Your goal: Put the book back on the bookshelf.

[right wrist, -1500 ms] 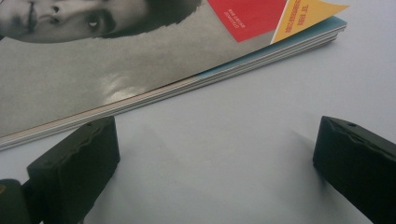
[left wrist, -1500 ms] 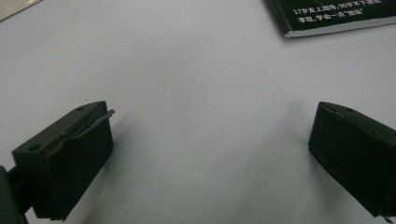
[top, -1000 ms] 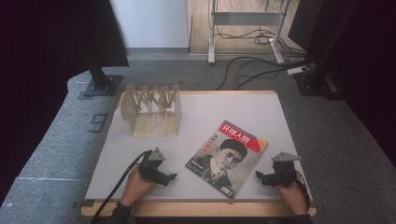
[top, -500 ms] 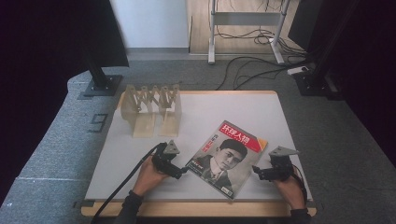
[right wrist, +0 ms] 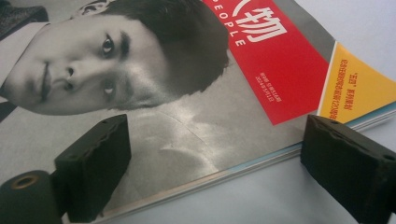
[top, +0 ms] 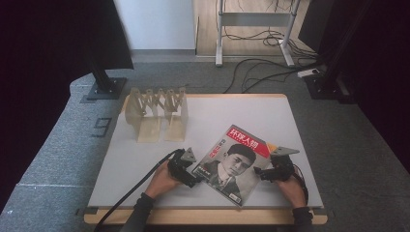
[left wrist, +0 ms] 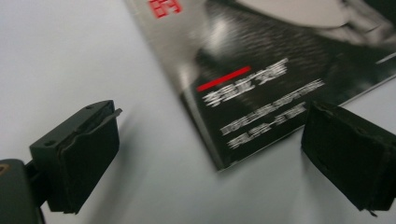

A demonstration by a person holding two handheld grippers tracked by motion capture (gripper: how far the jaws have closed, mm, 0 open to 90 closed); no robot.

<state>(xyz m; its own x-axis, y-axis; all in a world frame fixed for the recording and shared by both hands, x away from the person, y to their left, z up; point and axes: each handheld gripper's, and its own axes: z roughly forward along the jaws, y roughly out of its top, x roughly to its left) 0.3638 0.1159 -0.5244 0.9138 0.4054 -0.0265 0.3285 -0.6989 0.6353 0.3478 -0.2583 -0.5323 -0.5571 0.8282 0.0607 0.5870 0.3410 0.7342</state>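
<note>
A magazine (top: pixel 234 162) with a portrait cover and a red title block lies flat and askew on the white table (top: pixel 232 111). My left gripper (top: pixel 193 178) is at its lower left edge. In the left gripper view the open jaws of the left gripper (left wrist: pixel 210 158) straddle the magazine (left wrist: pixel 261 84) at a corner without touching it. My right gripper (top: pixel 262 174) is at the magazine's right edge. In the right gripper view the right gripper (right wrist: pixel 215 172) has just been closing slightly; the edge of the magazine (right wrist: pixel 187 93) runs between the wide jaws, and the pads do not press on it.
A folding wooden rack (top: pixel 157 108) stands at the table's back left. The left gripper's cable (top: pixel 130 193) trails off the front edge. Beyond the table are a black stand base (top: pixel 104 89) and floor cables (top: pixel 261 72).
Both hands have slid inward to the magazine: the left gripper rightward to its lower left edge, the right gripper leftward to its right edge. The magazine has not moved.
</note>
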